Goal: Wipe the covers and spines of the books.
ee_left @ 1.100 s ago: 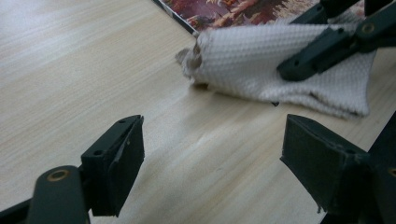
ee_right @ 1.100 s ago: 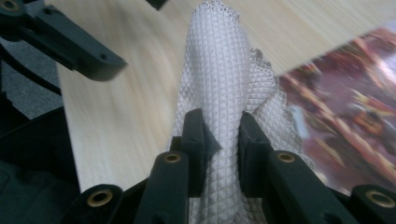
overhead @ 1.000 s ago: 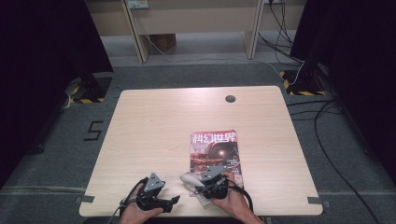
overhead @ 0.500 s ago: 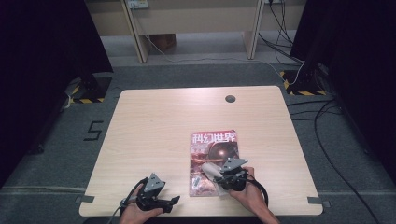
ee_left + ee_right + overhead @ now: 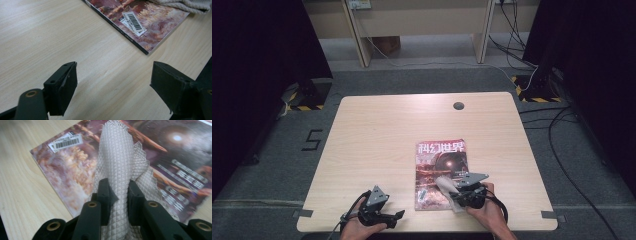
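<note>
A magazine (image 5: 439, 170) with a dark red cover lies on the wooden table (image 5: 377, 145), right of centre near the front edge. My right gripper (image 5: 451, 191) is shut on a white waffle-weave cloth (image 5: 120, 167) whose loose end lies on the magazine's cover (image 5: 175, 157). My left gripper (image 5: 398, 215) stands open low over the bare table at the front left, jaws wide apart with nothing between them. In the left gripper view the magazine's near corner (image 5: 140, 32) with a barcode sticker (image 5: 132, 22) lies ahead, and the cloth's edge (image 5: 185, 4) shows at the top right.
A small dark round hole (image 5: 458, 106) sits near the table's far edge. Beyond the table are grey floor, shelf legs (image 5: 357, 35) and cables (image 5: 557, 115) at the right. Dark curtains flank both sides.
My right gripper has dragged the cloth to the right across the lower part of the magazine. The left gripper has kept still.
</note>
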`<action>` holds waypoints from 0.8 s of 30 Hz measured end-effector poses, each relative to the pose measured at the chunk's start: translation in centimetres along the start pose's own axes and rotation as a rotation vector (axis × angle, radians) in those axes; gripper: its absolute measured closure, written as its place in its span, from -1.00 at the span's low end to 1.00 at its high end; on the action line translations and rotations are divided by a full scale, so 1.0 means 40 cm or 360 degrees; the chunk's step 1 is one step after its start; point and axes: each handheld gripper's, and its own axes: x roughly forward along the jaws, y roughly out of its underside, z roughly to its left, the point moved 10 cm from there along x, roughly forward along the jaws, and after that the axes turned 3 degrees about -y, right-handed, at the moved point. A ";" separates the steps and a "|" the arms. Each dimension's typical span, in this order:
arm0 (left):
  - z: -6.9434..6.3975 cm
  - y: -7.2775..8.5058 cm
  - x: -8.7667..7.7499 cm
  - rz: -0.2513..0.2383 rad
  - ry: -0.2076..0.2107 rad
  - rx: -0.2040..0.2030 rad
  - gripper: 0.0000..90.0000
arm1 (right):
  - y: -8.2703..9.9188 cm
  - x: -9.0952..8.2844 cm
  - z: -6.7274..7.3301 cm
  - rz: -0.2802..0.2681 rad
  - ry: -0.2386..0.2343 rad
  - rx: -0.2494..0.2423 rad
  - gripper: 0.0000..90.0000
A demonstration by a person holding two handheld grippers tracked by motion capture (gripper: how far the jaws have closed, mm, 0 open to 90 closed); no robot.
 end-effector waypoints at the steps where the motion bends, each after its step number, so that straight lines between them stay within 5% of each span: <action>1: 0.000 -0.001 0.000 -0.0002 0.0000 0.0000 -0.55 | 0.005 -0.006 -0.008 -0.0003 0.0016 0.0013 0.70; 6: -0.001 -0.002 0.002 -0.0003 0.0000 -0.0001 -0.55 | 0.028 -0.036 -0.053 -0.0012 0.0095 0.0057 0.70; 16: -0.017 -0.031 0.033 -0.0021 0.0014 0.0001 -0.54 | 0.042 -0.041 -0.008 -0.0007 0.0033 0.0022 0.70; 24: -0.040 -0.079 0.085 -0.0042 0.0013 0.0039 -0.54 | 0.052 -0.057 -0.041 -0.0012 0.0078 0.0062 0.70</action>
